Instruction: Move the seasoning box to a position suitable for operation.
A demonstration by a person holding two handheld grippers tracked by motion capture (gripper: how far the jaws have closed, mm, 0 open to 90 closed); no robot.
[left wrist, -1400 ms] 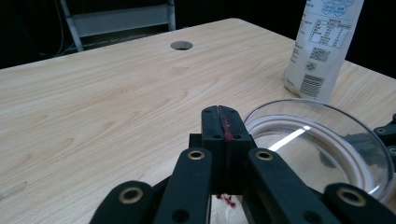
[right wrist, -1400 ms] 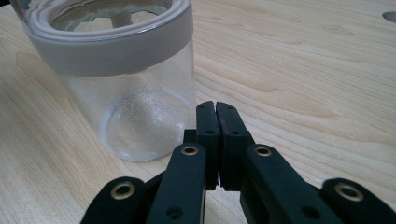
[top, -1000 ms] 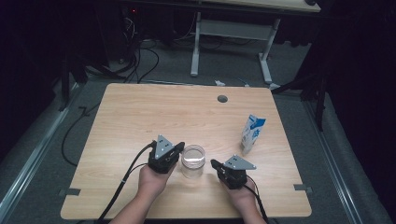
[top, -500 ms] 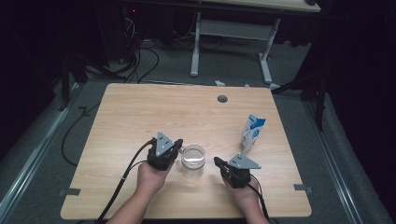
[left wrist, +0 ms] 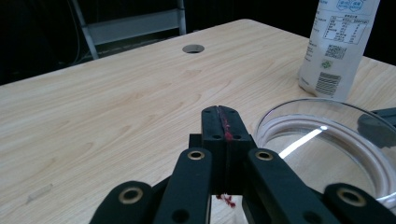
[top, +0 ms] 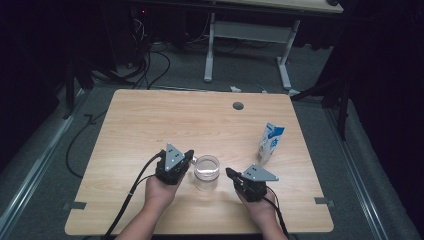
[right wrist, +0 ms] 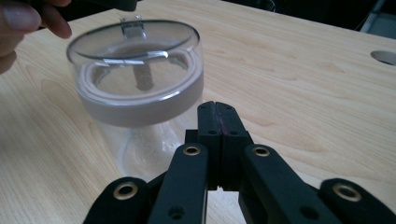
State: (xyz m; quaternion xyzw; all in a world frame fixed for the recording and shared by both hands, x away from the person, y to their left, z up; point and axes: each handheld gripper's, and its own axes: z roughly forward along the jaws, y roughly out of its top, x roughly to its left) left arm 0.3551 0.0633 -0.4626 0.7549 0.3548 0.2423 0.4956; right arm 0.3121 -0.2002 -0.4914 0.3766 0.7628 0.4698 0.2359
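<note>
Your right claw (top: 229, 172) has drifted a little to the right since a second ago, away from the jar (top: 206, 171), and the tip that sat almost against the glass now stands just beside it with a sliver of desk (top: 150, 120) showing between. Your left claw (top: 192, 156) has not shifted; it sits at the jar's other side, near the rim. Both claws are pressed together with nothing between the jaws: in the left gripper view the left claw (left wrist: 219, 112) is a single closed seam, and the right claw (right wrist: 214, 108) looks the same in the right gripper view.

So the jar, a clear one with a see-through lid, stands upright between your two claws, untouched by either. My reading is that you are lining up for it, and either claw must come apart before it can take the lid or the body.

For room: beyond your right claw and off to its right stands the milk carton (top: 270, 143), upright and not far from the desk's right edge (a wide swing that way could tip it). Ahead of both claws the desk runs bare up to the cable hole (top: 238, 106). Your hands sit close to the near edge, so there is little room to pull back.
</note>
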